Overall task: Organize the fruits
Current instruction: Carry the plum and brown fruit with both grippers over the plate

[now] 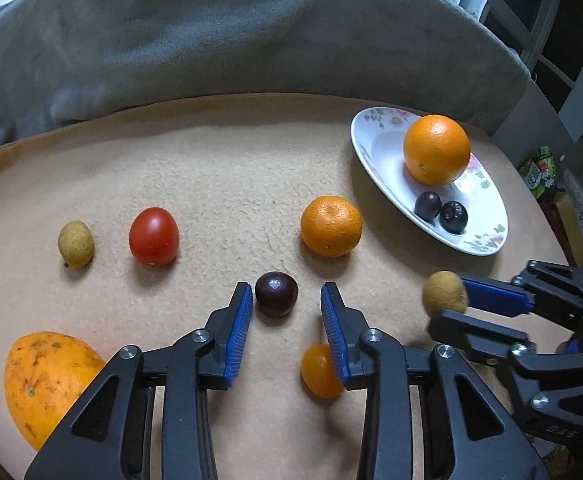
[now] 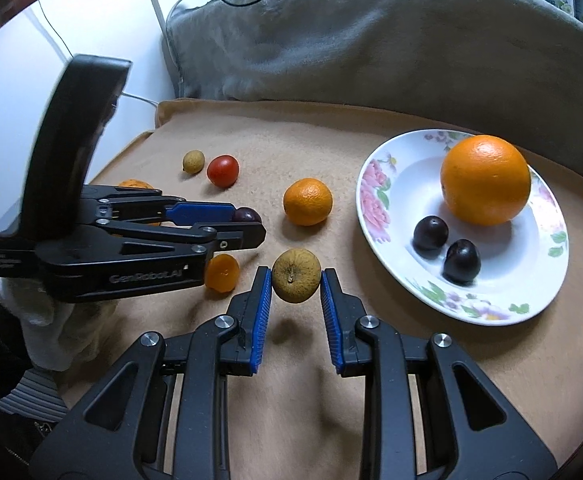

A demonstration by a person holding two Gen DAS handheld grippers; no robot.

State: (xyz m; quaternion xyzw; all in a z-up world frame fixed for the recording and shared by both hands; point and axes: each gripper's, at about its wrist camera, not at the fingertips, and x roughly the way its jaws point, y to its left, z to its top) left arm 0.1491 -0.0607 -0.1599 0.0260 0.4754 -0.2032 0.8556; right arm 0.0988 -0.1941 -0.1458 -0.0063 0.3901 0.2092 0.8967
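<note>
Brown fruit [image 2: 295,275] clamped in right jaws: carry level to plate [image 2: 379,216]; dark plum [image 1: 276,294] between parted left jaws, close gently.

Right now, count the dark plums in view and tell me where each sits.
3. Two dark plums lie side by side on the plate, at and. The third rests on the blanket between the open left tongs. None seems hidden.

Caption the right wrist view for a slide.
Right gripper lifts a brown longan toward the floral plate; left gripper straddles a dark plum.
</note>
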